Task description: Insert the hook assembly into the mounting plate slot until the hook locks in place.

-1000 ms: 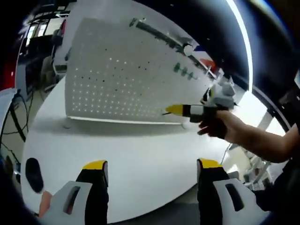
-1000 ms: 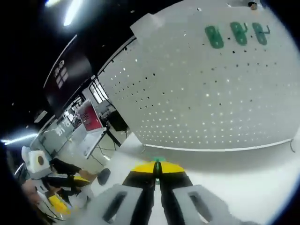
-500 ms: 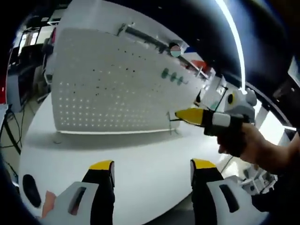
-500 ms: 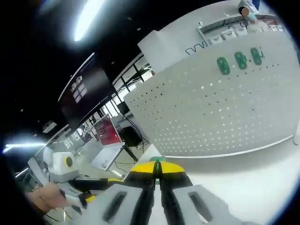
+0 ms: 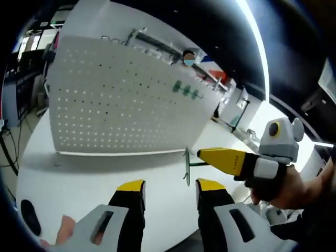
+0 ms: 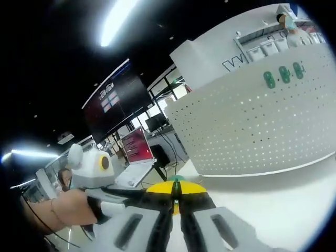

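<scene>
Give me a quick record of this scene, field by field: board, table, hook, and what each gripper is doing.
board: white pegboard, upright on the table, three green hooks near its top
table: white, round
hook: green, thin, pinched in the right gripper, away from the board
left gripper: jaws apart, holding nothing
right gripper: jaws shut on the hook

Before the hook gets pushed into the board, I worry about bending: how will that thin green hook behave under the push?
The hook looks like thin wire, so it may flex sideways. The right gripper pinches only one end, so it could pivot. The pegboard stands upright on the table and might tip.
</scene>
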Demonstrator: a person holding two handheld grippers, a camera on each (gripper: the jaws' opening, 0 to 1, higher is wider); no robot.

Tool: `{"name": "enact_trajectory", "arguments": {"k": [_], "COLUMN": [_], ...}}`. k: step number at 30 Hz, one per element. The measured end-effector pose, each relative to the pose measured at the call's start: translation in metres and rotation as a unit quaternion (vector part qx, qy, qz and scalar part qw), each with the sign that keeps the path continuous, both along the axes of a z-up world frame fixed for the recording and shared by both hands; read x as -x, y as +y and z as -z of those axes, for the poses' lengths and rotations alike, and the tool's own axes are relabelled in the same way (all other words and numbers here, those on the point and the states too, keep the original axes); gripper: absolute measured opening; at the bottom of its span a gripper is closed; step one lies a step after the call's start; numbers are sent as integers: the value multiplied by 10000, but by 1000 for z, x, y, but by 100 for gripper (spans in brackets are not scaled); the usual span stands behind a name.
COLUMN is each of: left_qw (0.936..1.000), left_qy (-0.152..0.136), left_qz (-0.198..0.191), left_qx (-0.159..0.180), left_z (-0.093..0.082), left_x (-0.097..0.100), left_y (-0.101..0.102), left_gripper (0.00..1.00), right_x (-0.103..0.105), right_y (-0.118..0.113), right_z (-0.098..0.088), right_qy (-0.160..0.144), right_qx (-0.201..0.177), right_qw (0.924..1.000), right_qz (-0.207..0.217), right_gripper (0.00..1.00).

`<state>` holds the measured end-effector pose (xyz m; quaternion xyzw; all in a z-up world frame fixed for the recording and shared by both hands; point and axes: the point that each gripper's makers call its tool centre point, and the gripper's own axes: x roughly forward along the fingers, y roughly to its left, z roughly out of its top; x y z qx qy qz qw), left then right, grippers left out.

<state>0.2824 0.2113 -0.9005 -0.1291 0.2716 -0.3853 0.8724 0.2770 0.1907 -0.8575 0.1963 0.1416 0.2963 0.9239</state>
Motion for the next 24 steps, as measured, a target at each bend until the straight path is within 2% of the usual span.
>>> {"name": "enact_trajectory", "arguments": {"k": [2,9,17,21,24], "left_qw": [10000,9999,9997,9991,9992], "left_qy": [-6,14,8,68,36], "left_qz": [-12,33,126,220,259], "left_qx": [23,125,222,353,297], "left_z": [-1,-5,-11,-14,-14], "left_x": [0,5,10,14,16], "left_y": [0,-1,-5,-9,-11], "left_gripper": [39,23,13,5,4], "right_x": [2,6,12,14,15], "right_y": [2,9,17,19,19], "right_z": [-2,-8,-12,-14,-14], "right_qy": [-67,-210,-362,-430,-457], "right_qx": [12,35,120,141,166], "right_qw": [10000,9997,9990,9987,9985], "right_qz": [-18,-114,-243,-246,-232], "right_gripper": [0,0,0,0,0]}}
